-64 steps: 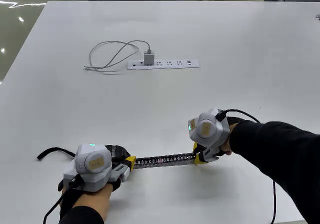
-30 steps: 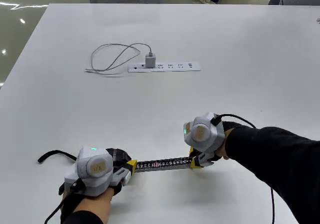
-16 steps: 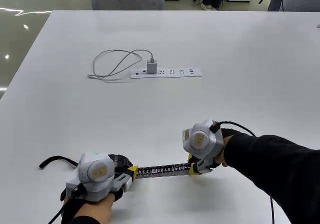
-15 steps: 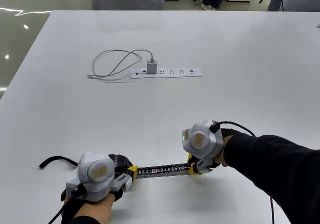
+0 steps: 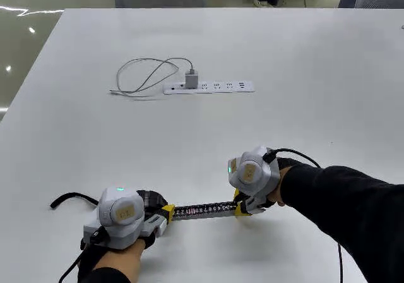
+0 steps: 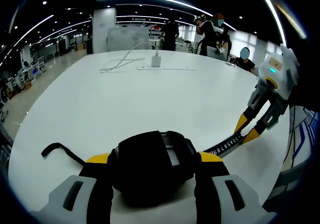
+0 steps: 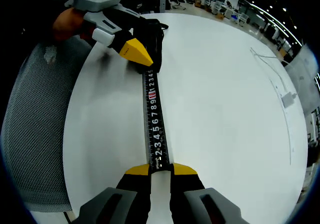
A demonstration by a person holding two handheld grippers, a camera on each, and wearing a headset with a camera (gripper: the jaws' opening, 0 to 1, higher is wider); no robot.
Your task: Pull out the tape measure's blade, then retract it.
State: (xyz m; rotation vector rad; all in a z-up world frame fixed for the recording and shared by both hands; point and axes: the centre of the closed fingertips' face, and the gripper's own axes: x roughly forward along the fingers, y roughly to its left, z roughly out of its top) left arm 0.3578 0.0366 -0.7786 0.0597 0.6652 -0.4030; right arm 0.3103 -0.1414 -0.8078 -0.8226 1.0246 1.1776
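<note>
The black tape measure case (image 5: 151, 202) sits near the table's front edge, and my left gripper (image 5: 161, 215) is shut on it. In the left gripper view the yellow-tipped jaws hug both sides of the case (image 6: 152, 164). The dark numbered blade (image 5: 202, 210) runs right from the case, lying close to the tabletop. My right gripper (image 5: 240, 208) is shut on the blade's end. In the right gripper view the blade (image 7: 152, 119) stretches from the right gripper (image 7: 160, 170) to the case (image 7: 152, 39) in the left gripper (image 7: 137, 54).
A white power strip (image 5: 208, 87) with a plugged charger (image 5: 190, 78) and a looped grey cable (image 5: 145, 71) lies mid-table. The case's black strap (image 5: 69, 199) trails left. The white table (image 5: 303, 106) spreads wide behind. A mesh chair (image 7: 35, 109) stands beside the front edge.
My right gripper has moved left toward the case, still shut on the blade's end, and the exposed blade is a little shorter. The left gripper has held its place.
</note>
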